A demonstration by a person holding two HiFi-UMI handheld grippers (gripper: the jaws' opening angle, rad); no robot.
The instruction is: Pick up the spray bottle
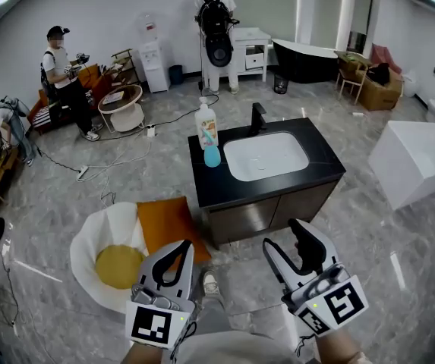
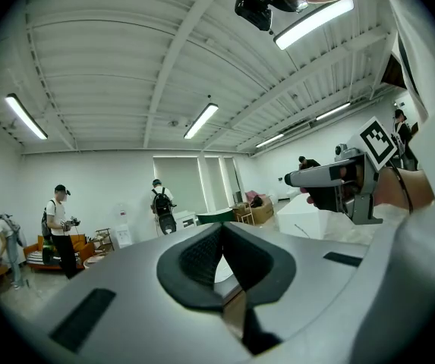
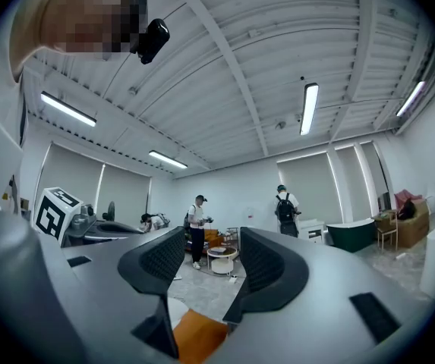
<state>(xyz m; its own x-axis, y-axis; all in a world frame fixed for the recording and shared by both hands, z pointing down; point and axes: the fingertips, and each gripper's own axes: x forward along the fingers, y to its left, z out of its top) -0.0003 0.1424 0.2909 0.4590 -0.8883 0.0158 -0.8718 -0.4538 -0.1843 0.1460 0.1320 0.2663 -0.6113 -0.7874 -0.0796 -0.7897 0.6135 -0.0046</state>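
Note:
The spray bottle is white with a coloured label and stands upright on the black counter, left of the sink; a small blue object sits at its foot. Both grippers are held low and near me, well short of the counter. My left gripper has its pads touching at the tips and nothing between them. To its right, my right gripper stands open and empty. Neither gripper view shows the bottle; both look out across the room and up at the ceiling.
The counter holds a white sink and a black faucet. A white round chair with a yellow cushion and an orange cushion lie left of the cabinet. A white box stands right. Two people, a bathtub and floor cables are farther back.

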